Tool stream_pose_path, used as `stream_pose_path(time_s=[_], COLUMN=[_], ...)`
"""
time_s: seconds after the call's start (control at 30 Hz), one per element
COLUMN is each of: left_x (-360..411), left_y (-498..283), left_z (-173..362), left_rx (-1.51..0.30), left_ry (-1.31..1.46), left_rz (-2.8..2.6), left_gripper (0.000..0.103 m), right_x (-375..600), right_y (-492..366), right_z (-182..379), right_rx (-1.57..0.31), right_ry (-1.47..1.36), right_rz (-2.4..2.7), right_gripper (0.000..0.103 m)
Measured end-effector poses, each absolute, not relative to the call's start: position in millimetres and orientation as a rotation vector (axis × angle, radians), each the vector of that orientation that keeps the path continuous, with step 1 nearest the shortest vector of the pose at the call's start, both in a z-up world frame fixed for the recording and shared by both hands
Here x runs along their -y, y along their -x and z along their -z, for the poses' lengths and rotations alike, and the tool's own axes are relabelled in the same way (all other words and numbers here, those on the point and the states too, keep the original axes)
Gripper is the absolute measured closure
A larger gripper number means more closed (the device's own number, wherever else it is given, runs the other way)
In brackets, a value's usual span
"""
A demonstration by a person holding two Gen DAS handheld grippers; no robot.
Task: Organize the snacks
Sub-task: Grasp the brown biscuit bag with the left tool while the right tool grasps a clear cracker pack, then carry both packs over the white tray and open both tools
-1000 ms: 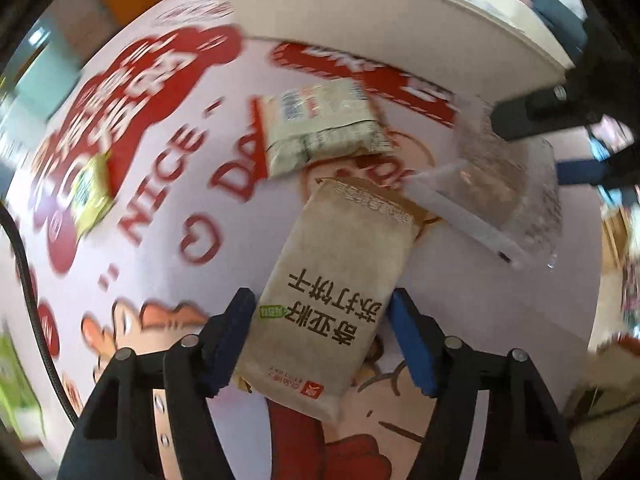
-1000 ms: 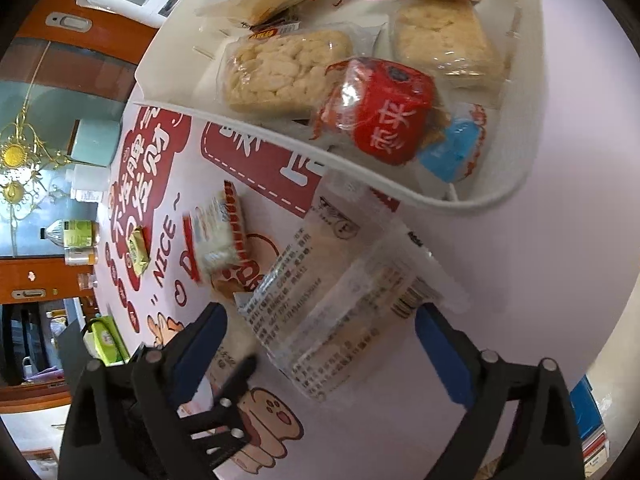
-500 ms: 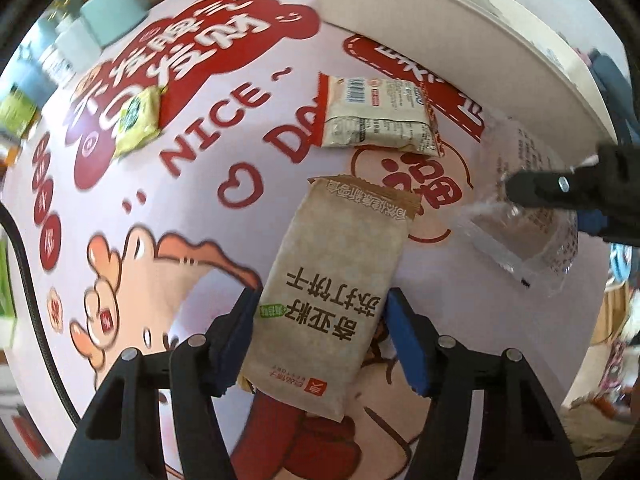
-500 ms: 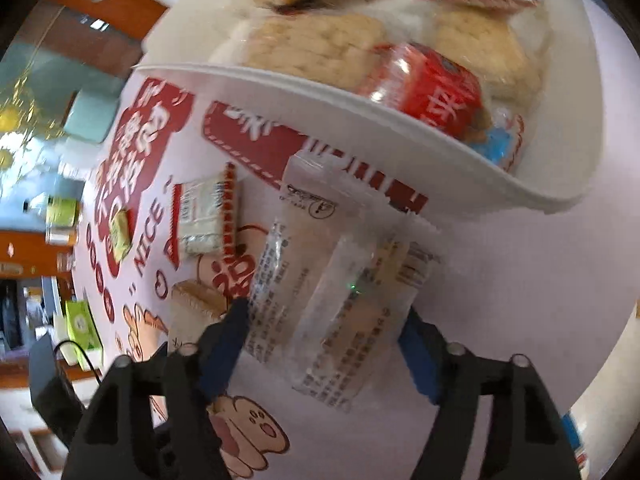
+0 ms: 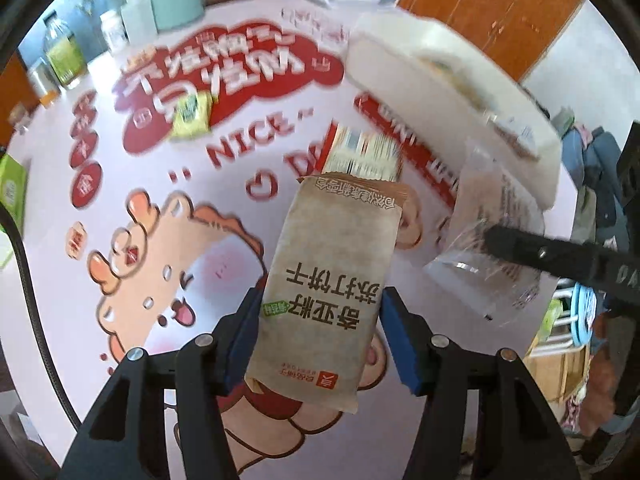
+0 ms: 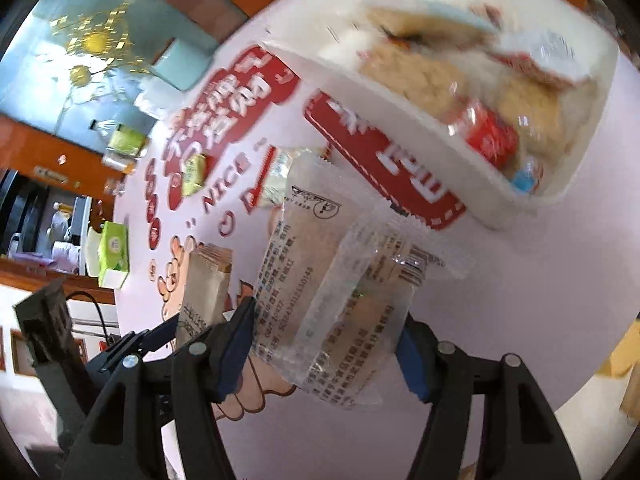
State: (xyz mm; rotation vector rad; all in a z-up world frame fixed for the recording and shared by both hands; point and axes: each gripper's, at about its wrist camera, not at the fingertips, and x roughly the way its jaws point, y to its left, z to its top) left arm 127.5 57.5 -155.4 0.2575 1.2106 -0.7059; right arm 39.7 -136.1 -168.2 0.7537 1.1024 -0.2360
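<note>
Now both packets aloft, formerly tabled: brown packet point(image 5: 328, 280), clear packet point(image 6: 336, 300).

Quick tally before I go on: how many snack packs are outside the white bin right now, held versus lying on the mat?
Held in grippers: 2, the brown pack in the left gripper and the clear pack in the right gripper
Lying on the mat: 2, the red-edged pack and the yellow-green pack
Total: 4
</note>
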Motion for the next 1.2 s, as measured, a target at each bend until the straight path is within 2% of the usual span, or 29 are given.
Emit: stream_pose_path(time_s=[0.27,0.53,0.77,1.0,1.07,1.13,1.2], left_x=[-9.5,68.1,151.3,206.4,217.3,223.5,223.8], left_y=[-123.9,-115.2,-116.1,-123.6,-126.2,-129.7,-131.3], left_z=[81.9,15.7,3.4,18.9,24.4,28.9,31.0], left_rx=[-1.037,-0.872,-0.842,-0.869,-0.879,-0.899,-0.899], left_ry=[-0.202,-0.190,-0.227,-0.238,-0.235,-0.213,-0.170], left_rz=[0.788,0.807,0.777,0.728,0.711,0.701,0.677], left_gripper=[0.046,0.045,0.045,0.044,0.037,0.009,0.006], right_x=[149.3,208.6,271.2,325.3,338.1,350.7,362.7], right_y=[-26.9,-11.5,-6.0,-13.3,-18.3,-25.9,-33.1], right_z=[107.2,60.9,45.5,50.6,55.9,62.7,71.6], right_rx=[-0.932,-0.786,-0.747,-0.751,-0.763,-0.800,-0.845], right_ry=[-0.567,-0.489,-0.450,-0.436,-0.444,-0.453,-0.476], right_rz=[0.216,0.254,0.299,0.303,0.298,0.305,0.304], right_gripper=[0.038,0.036,0.035,0.032,0.031,0.024,0.021])
